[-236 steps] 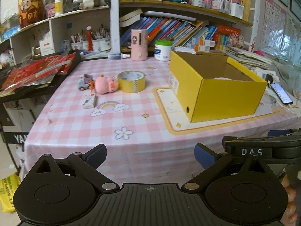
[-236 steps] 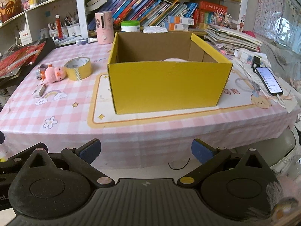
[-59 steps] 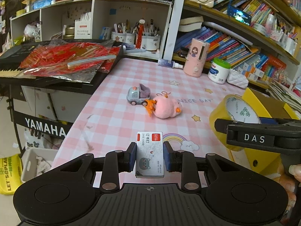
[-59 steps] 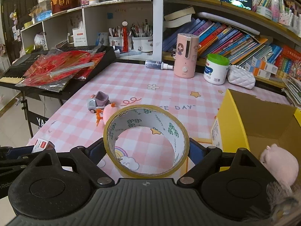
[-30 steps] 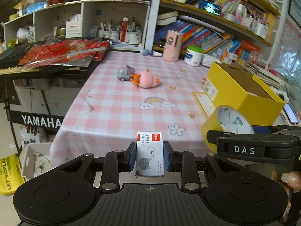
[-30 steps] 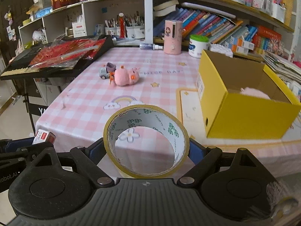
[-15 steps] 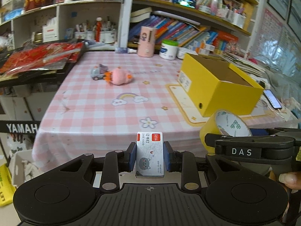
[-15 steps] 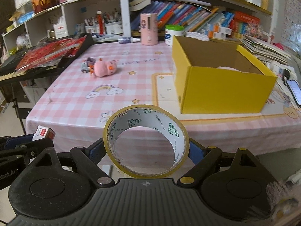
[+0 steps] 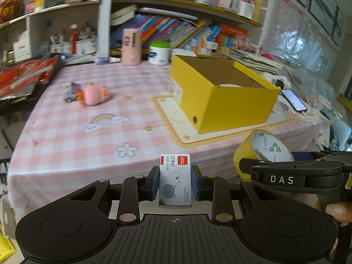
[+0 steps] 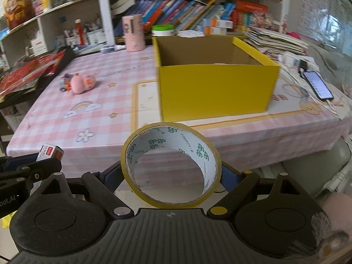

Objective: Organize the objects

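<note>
My left gripper [image 9: 175,182] is shut on a small staple box [image 9: 175,181], white with a red label and a grey cat. My right gripper [image 10: 171,176] is shut on a roll of yellow tape [image 10: 171,167], held upright with its white core facing me; the roll also shows in the left wrist view as the yellow tape [image 9: 264,149]. Both grippers hang in front of the table's near edge. The open yellow cardboard box [image 10: 216,88] stands on the pink checked tablecloth [image 10: 99,118] ahead; something pale lies inside it. A pink plush pig [image 10: 82,83] and a small toy truck [image 10: 63,85] lie at far left.
A pink cylinder [image 10: 133,33] and a green-lidded jar [image 10: 164,30] stand behind the box. A phone [image 10: 318,84] lies at the table's right edge. Red packets on a black keyboard [image 10: 28,72] flank the left. Bookshelves [image 10: 198,15] line the back wall.
Both grippers have swung to the right along the table's front, each keeping its object. The yellow box has shifted from the right side toward the middle of both views.
</note>
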`<state>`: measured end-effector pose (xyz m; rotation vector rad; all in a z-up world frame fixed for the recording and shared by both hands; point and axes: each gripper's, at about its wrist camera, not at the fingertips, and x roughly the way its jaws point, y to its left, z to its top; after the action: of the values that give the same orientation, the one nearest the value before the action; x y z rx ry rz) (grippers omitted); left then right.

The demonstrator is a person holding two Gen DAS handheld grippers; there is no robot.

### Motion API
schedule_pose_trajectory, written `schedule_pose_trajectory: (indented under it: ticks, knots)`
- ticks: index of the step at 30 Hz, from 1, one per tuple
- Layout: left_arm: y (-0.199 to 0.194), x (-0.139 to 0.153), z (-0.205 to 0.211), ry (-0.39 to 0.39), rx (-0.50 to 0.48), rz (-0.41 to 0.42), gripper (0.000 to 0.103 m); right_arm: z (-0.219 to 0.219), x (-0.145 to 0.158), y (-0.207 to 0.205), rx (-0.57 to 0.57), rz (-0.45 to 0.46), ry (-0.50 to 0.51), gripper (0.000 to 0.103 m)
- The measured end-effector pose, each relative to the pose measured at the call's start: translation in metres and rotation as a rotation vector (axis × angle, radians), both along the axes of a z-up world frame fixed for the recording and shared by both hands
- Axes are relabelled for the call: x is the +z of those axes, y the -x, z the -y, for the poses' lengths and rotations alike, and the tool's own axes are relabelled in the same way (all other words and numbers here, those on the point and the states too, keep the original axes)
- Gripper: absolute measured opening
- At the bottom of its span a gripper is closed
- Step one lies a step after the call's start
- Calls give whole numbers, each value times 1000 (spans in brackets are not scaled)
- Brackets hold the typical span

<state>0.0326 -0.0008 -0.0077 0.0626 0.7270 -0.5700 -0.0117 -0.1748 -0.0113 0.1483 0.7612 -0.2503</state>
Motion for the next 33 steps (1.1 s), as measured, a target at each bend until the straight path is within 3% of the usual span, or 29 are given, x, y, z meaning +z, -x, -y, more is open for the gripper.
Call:
schedule_pose_trajectory:
  ticks: [8, 19, 33]
  knots:
    - [-8, -1, 38, -13, -65, -7, 28, 39, -4, 2, -82, -24, -22, 88]
    - [-25, 3, 75, -12, -66, 3, 28, 75, 0, -14, -87, -16, -9, 88]
    - [-61, 36, 130, 25, -58, 178, 28, 136, 45, -45, -87, 203, 62, 88]
